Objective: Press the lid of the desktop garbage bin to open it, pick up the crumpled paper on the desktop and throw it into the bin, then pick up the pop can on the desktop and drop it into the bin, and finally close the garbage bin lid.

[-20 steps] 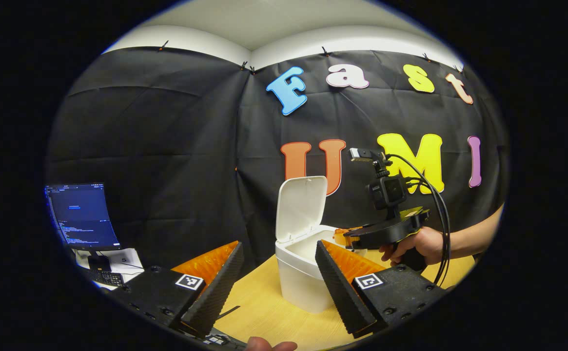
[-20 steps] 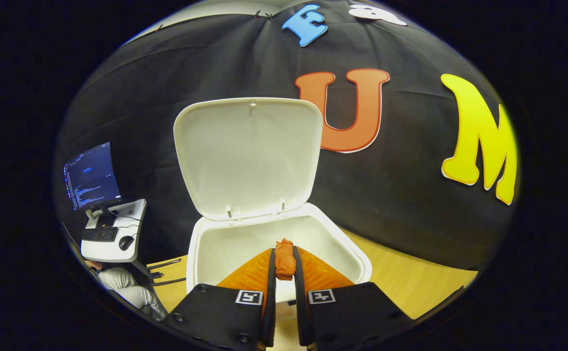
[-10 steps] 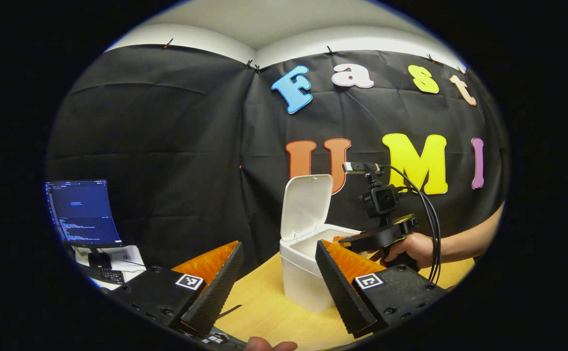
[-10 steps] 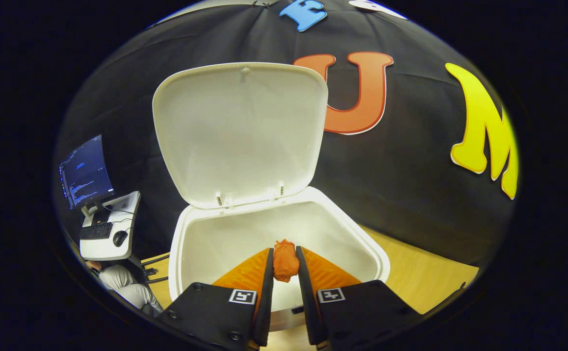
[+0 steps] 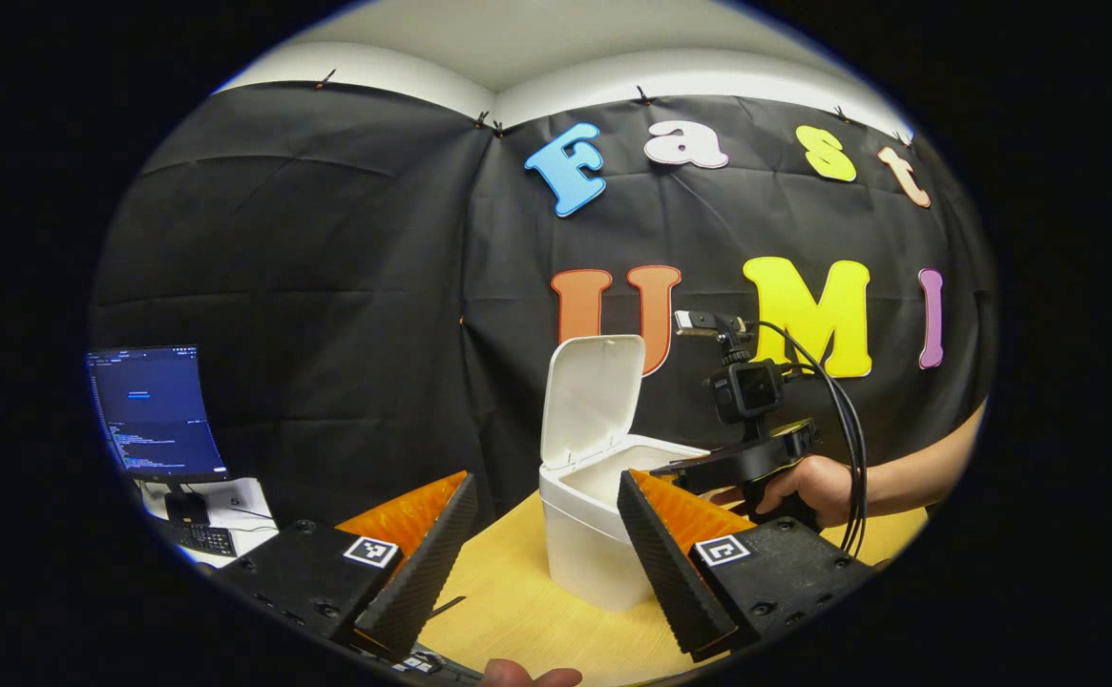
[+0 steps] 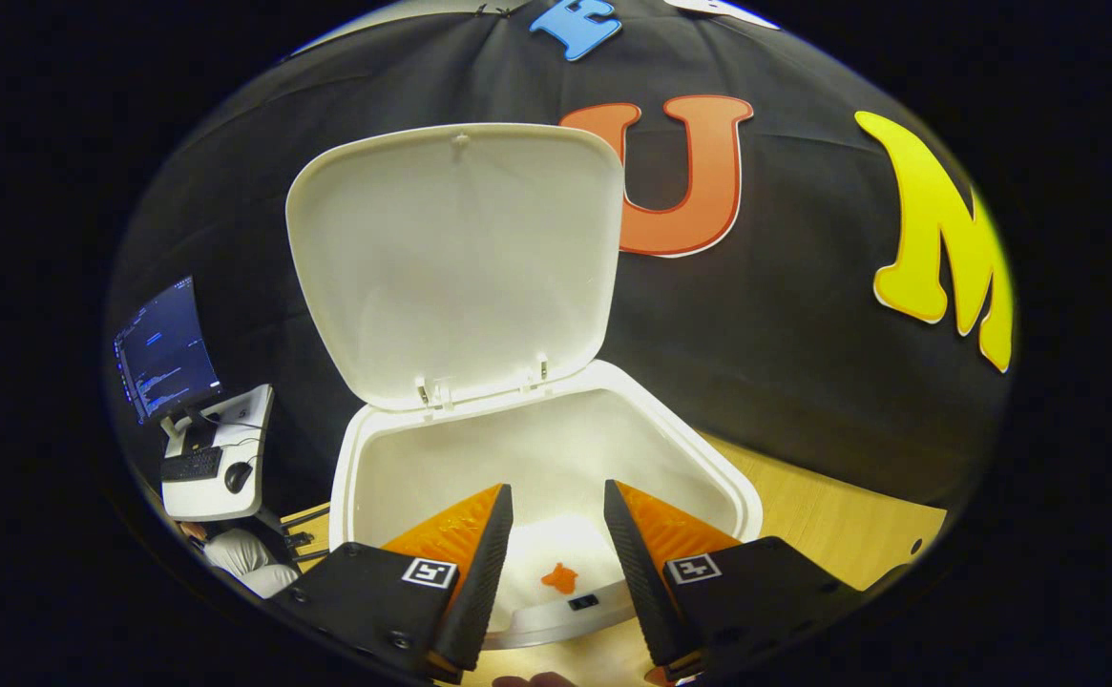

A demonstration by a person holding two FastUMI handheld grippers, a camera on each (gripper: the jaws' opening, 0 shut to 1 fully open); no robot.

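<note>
The white desktop bin (image 5: 594, 553) stands on the wooden table (image 5: 517, 611) with its lid (image 5: 594, 391) raised upright. In the right gripper view I look down into the bin (image 6: 737, 496) past the raised lid (image 6: 451, 258). A small orange crumpled paper (image 6: 560, 576) lies on its floor. My right gripper (image 6: 556, 487) hangs open over the bin's mouth with nothing between its fingers. My left gripper (image 5: 544, 477) is open and holds nothing, a little short of the bin. A hand (image 5: 808, 482) holds the other gripper over the bin's right rim.
A lit monitor (image 5: 150, 410) with a keyboard stands on a small white stand off the table's left side, also seen as the monitor (image 6: 166, 348) in the right gripper view. Bare table (image 6: 823, 534) lies to the right of the bin. A fingertip (image 5: 527, 676) shows at the bottom edge.
The right gripper was shut on the orange paper over the bin; its fingers have parted and the paper has fallen to the bin's floor. The left gripper has barely moved.
</note>
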